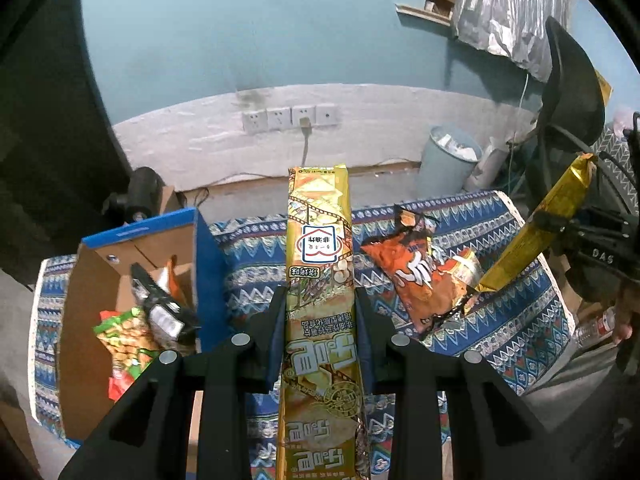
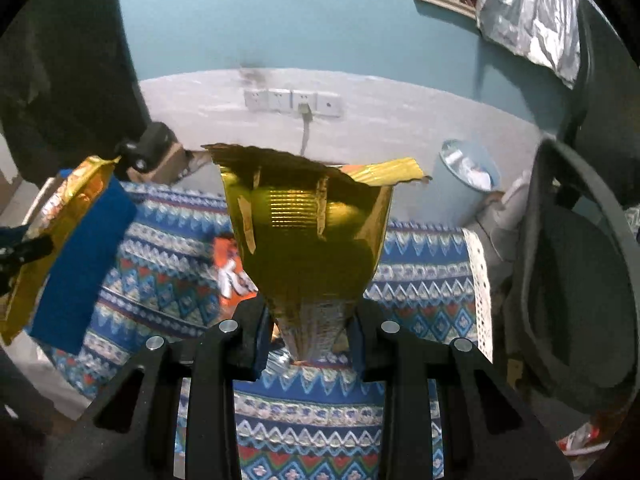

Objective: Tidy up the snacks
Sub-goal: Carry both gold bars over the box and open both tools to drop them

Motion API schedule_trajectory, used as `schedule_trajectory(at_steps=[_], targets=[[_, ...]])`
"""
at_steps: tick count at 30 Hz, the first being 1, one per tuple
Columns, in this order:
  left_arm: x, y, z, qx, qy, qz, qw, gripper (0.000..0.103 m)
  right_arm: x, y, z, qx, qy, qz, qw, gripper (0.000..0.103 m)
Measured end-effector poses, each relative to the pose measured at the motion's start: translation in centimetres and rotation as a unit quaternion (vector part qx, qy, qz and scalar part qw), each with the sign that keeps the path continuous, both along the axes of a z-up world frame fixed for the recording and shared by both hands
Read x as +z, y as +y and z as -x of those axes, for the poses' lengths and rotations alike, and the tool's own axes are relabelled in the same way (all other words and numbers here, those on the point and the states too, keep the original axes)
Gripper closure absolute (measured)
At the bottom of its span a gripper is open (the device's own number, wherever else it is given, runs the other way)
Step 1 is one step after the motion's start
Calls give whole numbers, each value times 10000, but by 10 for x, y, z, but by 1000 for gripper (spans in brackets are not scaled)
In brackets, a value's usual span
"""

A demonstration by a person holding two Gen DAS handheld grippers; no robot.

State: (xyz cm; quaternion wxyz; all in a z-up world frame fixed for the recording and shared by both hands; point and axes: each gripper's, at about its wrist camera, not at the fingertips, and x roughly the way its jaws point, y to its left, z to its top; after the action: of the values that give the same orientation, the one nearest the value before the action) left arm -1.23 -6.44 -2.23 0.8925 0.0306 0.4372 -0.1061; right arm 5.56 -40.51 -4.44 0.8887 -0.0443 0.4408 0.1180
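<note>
Left claw (image 1: 320, 312) clenched on a long yellow cracker pack (image 1: 320, 240), held edge-on and lifted clear above the patterned blue cloth (image 1: 256, 248) covering the surface. Right claw (image 2: 310, 320) clamped on a gold foil bag (image 2: 312, 240), its torn top flared wide and also raised off the cloth. Farther out: an orange snack bag (image 1: 416, 276) flat on the cloth between the two claws, and at the left a cardboard box (image 1: 92, 280) holding what look like a green packet (image 1: 124, 336) and a dark one.
</note>
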Motion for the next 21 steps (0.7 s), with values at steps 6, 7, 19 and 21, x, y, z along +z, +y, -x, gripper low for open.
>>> schedule_trajectory(at_steps=[6,7,19,21], targets=[[7,26,8,180,-82,59,9998,72,26,31,6,362,-144,-250,9989,74],[7,32,10,216,-88,73,9997,72,31,39,8,456,-175,-297,9984,74],[17,95,23,733,-248,144,9969,72,70,126,19,1371,-292,-712,9876,73],[17,106,25,817,-260,161,9962,72,73,140,19,1505,-283,-735,9855,73]])
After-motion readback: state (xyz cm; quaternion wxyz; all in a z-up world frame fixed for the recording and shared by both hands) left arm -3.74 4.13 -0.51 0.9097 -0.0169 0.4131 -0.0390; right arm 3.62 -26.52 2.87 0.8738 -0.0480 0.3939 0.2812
